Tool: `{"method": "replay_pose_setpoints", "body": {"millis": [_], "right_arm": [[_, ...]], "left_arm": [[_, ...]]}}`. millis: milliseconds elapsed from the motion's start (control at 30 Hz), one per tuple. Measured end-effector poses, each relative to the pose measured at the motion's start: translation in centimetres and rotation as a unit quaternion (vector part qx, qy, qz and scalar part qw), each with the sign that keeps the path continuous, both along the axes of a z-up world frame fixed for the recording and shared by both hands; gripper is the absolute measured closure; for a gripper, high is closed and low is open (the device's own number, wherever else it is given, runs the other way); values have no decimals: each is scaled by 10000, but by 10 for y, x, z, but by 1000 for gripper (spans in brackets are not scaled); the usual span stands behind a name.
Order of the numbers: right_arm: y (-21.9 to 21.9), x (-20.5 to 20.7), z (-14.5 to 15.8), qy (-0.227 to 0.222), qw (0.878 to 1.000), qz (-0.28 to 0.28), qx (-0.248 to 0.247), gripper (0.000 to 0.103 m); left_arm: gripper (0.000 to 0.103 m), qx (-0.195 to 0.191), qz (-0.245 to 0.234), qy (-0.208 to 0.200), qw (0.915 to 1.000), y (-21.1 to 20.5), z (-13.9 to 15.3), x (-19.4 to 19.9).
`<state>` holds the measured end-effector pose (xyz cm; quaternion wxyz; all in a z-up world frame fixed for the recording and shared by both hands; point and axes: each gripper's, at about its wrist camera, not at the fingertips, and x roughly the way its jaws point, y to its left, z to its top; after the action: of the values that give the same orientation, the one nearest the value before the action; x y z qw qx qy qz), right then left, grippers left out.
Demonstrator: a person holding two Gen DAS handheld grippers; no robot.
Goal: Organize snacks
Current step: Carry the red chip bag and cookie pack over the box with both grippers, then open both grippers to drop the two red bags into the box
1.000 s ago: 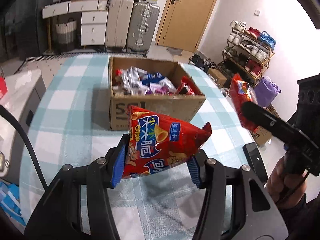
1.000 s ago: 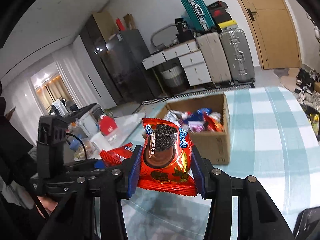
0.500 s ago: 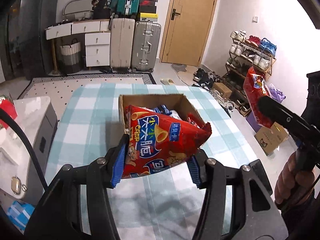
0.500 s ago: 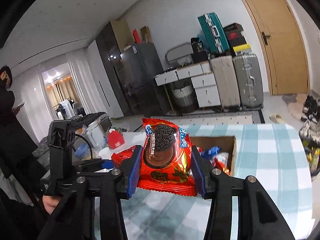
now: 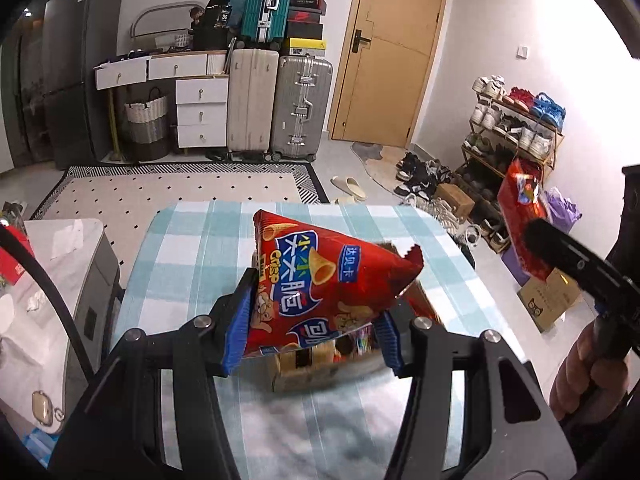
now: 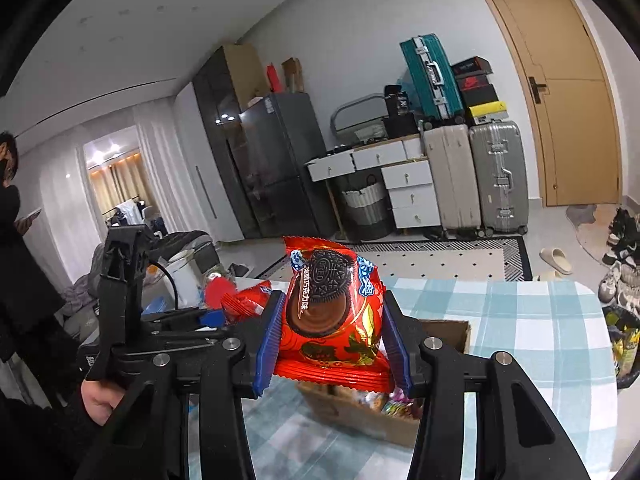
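- Crisp bag (image 5: pixel 320 288), red, with a blue label and cone snacks printed on it: clamped by its lower part between the blue pads of the left gripper (image 5: pixel 312 334), held tilted in the air above the cardboard box (image 5: pixel 316 368).
- Cookie pack (image 6: pixel 332 312), red, showing a dark sandwich cookie: pinched upright between the pads of the right gripper (image 6: pixel 332 344), likewise lifted clear of the tabletop (image 6: pixel 540 320).
- Neither set of fingers released; each clenched on its own packet, pads pressing the wrapper in from both sides.
- Box standing on the checked tabletop, open at the top, with other wrapped snacks visible inside below the two held packets; from the right wrist view, only its far corner and near wall visible behind the pack.
- Seen from the left wrist view, at the right edge: the other gripper, carried by a hand (image 5: pixel 580 368), with its red packet edge-on.
- Step in hand, as a judgement: transport, with both packets picked and carried over or close to the box, not yet set down.
- Next move probably calls for bringing one packet over a free spot in the box, lowering it until it rests among the others, then letting the pads go.
- Worth taking the hands in turn, since the two grippers sit near each other over a small opening.
- Soft, puffy wrappers: likely to slip or crumple if squeezed harder.
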<state>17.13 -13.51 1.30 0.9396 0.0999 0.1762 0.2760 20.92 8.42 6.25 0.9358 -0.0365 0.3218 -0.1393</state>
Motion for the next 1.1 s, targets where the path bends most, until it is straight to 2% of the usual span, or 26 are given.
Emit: {"method": "replay_pose_setpoints", "body": {"millis": [233,400,533,600,667,767,1100], "right_arm": [[-4,38,4,92,9999,-100,-32,56],[-2,62,2,185,9996,-137,-134,56],[-1,76,-5,315,9991,-181,-205,56],[0,89,-11,533,9980,-258,-202,56],[1,103,-17,709,9969,-304,-139,56],[7,117,-25,849,9954,-327,-291,56],[10,143,-55,1284,9889,-557,-493,56]], "left_arm": [[52,-144,-121,32,9998,-11,-1,50],[52,-36,-262,135,9996,-31,-11,73],[52,25,-334,245,9991,-47,-26,94],[52,39,-408,329,9986,-55,-35,103],[52,149,-481,378,9980,-64,-43,113],[52,277,-572,418,9971,-75,-55,126],[52,373,-653,745,9944,-93,-99,167]]}}
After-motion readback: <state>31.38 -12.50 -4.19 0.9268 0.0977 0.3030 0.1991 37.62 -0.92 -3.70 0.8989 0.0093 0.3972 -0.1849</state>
